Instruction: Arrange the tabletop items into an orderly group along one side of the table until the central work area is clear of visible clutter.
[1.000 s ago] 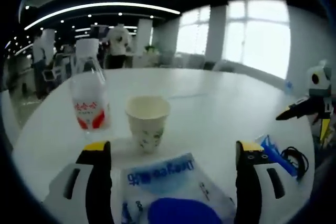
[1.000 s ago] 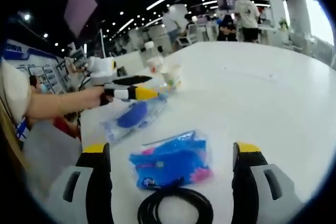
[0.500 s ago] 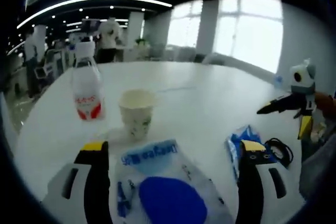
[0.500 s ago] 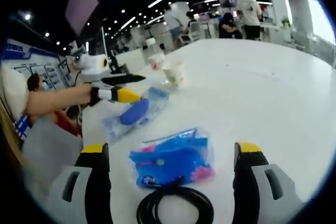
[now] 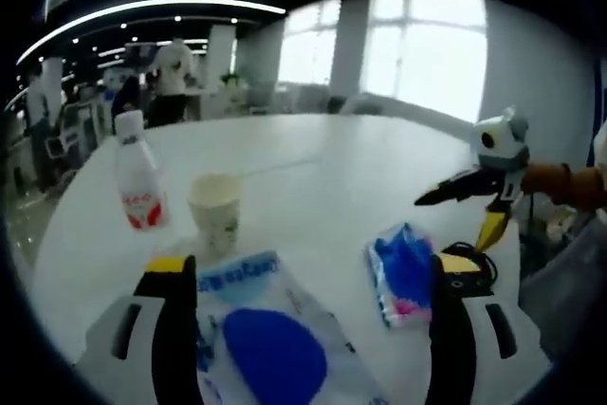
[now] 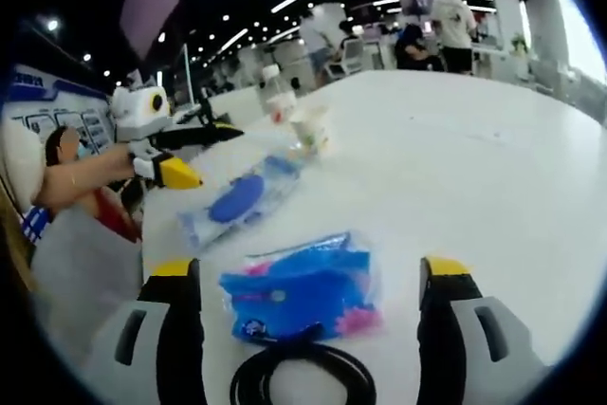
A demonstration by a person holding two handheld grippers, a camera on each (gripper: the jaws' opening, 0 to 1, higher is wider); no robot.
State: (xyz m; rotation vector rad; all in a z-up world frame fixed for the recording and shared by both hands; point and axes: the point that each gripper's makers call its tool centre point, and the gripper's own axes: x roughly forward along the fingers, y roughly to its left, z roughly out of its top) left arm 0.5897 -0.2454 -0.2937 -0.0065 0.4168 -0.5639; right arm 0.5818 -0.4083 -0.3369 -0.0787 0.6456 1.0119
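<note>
On the white table (image 5: pixel 332 163) stand a small white bottle with a red label (image 5: pixel 137 189) and a paper cup (image 5: pixel 216 220). A clear bag with a blue object inside (image 5: pixel 261 348) lies between the jaws of my left gripper (image 5: pixel 313 267), which is open and hovers above it. A blue packet (image 5: pixel 403 272) lies to the right, with a black cable (image 5: pixel 474 258) beside it. My right gripper (image 6: pixel 308 272) is open, its jaws on either side of the blue packet (image 6: pixel 299 296) and the black cable (image 6: pixel 303 377). Farther off lie the clear bag (image 6: pixel 237 201), the cup (image 6: pixel 308 128) and the bottle (image 6: pixel 278 101).
The left gripper (image 6: pixel 216 156), held by a hand, hangs open over the table's left edge. The right gripper (image 5: pixel 453 223) shows open at the table's right edge. A wide stretch of the white tabletop (image 6: pixel 493 158) runs beyond the items. People and desks stand far behind.
The left gripper has drawn back and up from the clear bag, so the blue packet and cable come into its view. The right gripper has barely moved.
</note>
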